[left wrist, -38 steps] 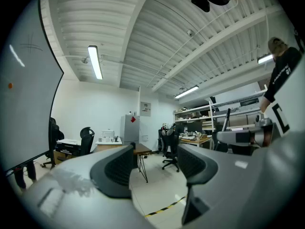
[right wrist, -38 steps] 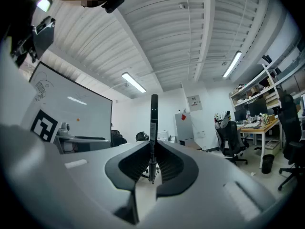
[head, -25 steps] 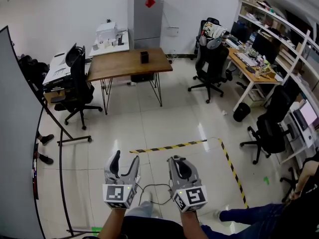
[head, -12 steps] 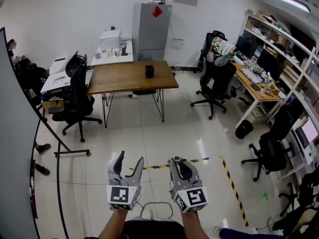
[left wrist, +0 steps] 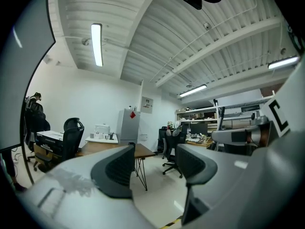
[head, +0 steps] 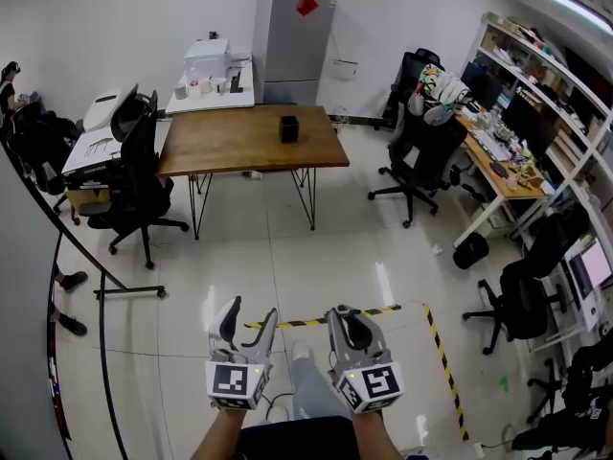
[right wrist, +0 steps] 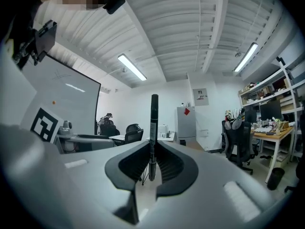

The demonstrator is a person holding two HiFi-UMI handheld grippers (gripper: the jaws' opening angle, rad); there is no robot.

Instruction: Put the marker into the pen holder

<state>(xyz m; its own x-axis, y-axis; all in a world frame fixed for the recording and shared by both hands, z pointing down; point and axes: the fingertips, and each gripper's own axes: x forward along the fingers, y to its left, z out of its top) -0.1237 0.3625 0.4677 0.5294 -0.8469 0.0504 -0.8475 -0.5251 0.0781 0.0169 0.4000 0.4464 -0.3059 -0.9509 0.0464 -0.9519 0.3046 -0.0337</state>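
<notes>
A black marker stands upright between the pads of my right gripper, which is shut on it. In the head view that gripper is at the bottom centre, held level over the floor. Beside it on the left, my left gripper is open and empty; its own view shows nothing between the dark pads. The pen holder, a small black box, sits on the wooden table far ahead of both grippers.
A black office chair stands left of the table and another to its right. A grey cabinet is behind the table. Yellow-black floor tape runs just ahead of the grippers. A whiteboard stand is at the left, and desks and shelves at the right.
Both grippers and the view have travelled forward across the floor toward the table, up to the tape line. The right gripper still holds the marker and the left stays open.
</notes>
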